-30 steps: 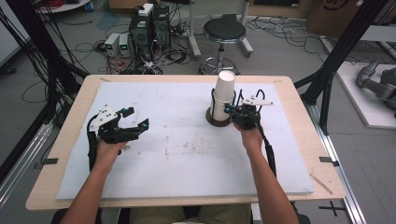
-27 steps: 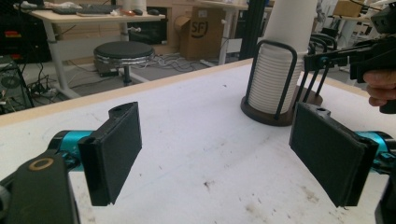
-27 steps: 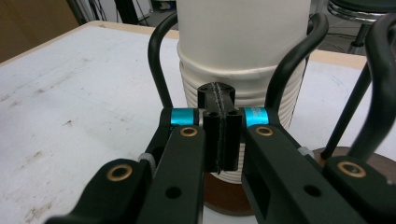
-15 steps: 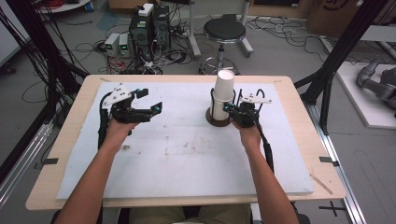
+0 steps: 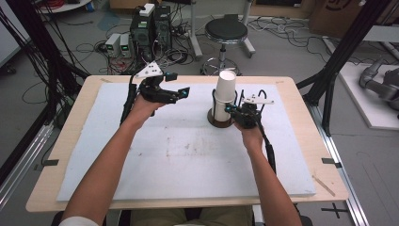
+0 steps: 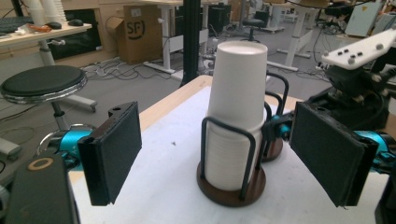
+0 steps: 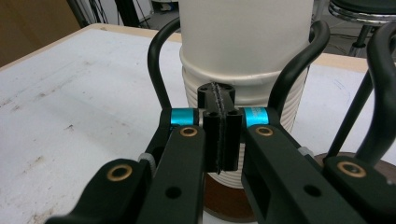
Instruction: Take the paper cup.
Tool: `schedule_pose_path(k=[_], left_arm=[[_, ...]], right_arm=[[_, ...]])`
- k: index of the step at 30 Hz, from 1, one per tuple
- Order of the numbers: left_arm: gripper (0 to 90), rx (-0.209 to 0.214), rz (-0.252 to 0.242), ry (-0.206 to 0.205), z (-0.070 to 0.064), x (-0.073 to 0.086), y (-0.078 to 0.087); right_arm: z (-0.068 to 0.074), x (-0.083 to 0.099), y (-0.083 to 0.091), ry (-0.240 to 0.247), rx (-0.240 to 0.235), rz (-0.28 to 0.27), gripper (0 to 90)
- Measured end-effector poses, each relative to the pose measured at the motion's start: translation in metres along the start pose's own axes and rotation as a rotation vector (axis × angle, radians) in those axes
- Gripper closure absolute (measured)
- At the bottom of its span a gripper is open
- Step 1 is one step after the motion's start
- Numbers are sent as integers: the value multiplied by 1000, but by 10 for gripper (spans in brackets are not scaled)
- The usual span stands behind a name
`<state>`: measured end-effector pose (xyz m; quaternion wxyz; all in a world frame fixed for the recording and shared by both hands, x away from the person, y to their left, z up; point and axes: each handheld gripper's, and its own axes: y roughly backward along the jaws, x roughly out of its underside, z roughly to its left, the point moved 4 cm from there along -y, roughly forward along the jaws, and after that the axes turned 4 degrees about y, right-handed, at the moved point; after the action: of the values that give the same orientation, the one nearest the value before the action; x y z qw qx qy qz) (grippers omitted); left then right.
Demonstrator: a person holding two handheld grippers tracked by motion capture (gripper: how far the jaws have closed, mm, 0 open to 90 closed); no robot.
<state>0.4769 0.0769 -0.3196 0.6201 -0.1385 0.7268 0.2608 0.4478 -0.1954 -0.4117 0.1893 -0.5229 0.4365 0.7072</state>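
The stack of paper cups (image 5: 225, 96) stood in its wire holder (image 5: 220, 121) at the desk's far middle, none removed. The left gripper (image 5: 175, 93), jaws spread, approached; the right gripper (image 5: 231, 109), jaws pressed together, steadied the holder.

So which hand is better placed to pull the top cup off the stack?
Probably the left. The left gripper is open and faces the cup stack. The right gripper is shut against the wire holder, likely steadying it.
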Motion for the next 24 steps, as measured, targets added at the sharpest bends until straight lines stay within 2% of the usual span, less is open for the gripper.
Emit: schedule_pose_path(k=[4,5,12,16,20,24], left_arm=[[169,7,5,-11,0,-8,-12],[169,9,11,-14,-1,-12,-22],[169,17,45,-24,-4,-25,-57],[169,22,71,-31,-9,-28,-76],[168,34,65,-21,-16,-29,-92],[169,37,92,-34,-21,-27,-106]], right_arm=[[0,0,0,1,3,0,900],[0,0,0,1,-1,1,900],[0,0,0,2,-2,7,900],[-1,0,0,1,-2,8,900],[0,0,0,-5,-4,6,900],[-1,0,0,0,-6,4,900]])
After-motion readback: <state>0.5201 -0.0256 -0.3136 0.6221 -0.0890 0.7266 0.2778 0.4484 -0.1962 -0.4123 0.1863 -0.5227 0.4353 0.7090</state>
